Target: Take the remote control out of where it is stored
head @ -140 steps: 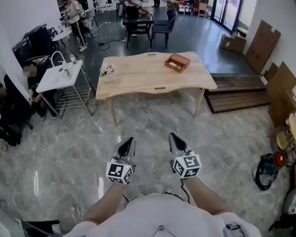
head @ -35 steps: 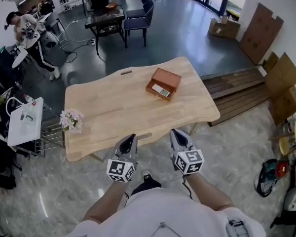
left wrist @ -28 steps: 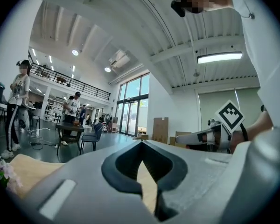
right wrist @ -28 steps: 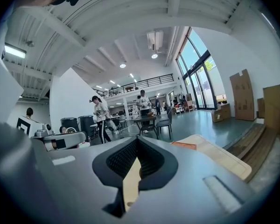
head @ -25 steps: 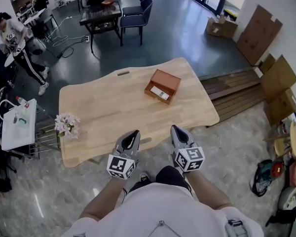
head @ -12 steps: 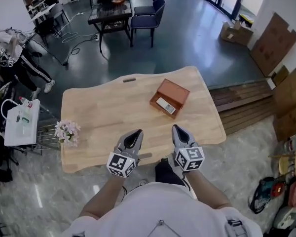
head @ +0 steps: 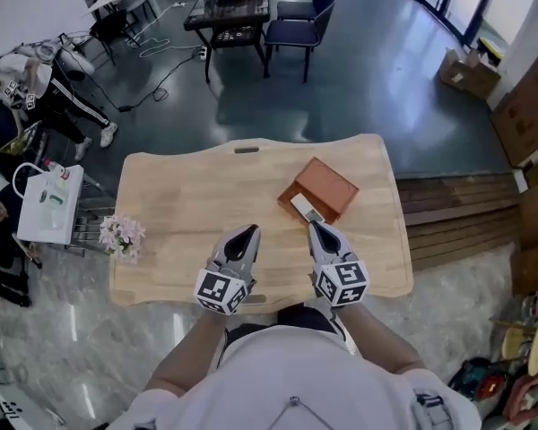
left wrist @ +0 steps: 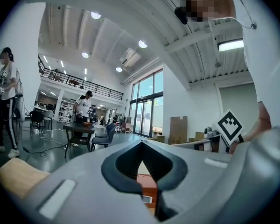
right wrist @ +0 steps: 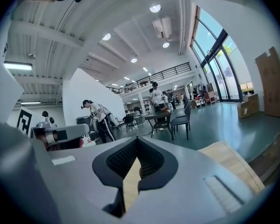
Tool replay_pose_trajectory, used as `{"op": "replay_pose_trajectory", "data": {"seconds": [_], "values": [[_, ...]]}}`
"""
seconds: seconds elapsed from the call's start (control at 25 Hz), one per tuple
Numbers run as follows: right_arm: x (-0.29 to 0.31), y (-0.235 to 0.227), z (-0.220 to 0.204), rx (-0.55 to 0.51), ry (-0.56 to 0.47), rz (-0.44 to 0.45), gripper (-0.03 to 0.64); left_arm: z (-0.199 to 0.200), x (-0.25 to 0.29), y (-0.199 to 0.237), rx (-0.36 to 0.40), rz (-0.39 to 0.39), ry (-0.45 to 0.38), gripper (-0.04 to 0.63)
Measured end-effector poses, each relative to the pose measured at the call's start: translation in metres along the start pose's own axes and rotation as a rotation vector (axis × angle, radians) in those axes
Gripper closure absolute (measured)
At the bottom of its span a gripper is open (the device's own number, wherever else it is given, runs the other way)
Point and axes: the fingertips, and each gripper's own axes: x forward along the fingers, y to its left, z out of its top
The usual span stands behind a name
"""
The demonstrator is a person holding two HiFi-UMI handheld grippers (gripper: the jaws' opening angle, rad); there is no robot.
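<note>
1. Since the earlier frames we have walked up to the tabletop (head: 197, 195). Its near edge now lies beneath both grippers, and the box (head: 327, 186) sits much closer to us.
2. We hold the left gripper (head: 246, 235) and the right gripper (head: 317, 232) side by side and roughly level. Each has its jaws together on nothing, which we judge to be a travelling posture rather than a grasp.
3. The remote control (head: 306, 209) lies untouched in the open brown box, along its 7 o'clock edge.
4. The remote sits at 12 o'clock, just ahead of the right gripper's tip. We judge this gripper the better placed, though its jaws must part first.
5. The flowers (head: 123, 235) stand at 9 o'clock of the left gripper, well apart and clear of the approach.
</note>
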Motion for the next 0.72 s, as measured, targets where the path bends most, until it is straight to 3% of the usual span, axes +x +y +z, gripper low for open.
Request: {"op": "replay_pose_trajectory", "data": {"seconds": [0.24,0.72], "values": [[0.036,-0.023,-0.001,-0.003,0.042,0.027,0.589,-0.006,0.022,0.023,0.002,0.05,0.021,0.594],[0.09,-0.051,-0.027,-0.017,0.139,-0.027,0.589,-0.034,0.047,0.069,-0.057,0.024,0.064,0.594]]}}
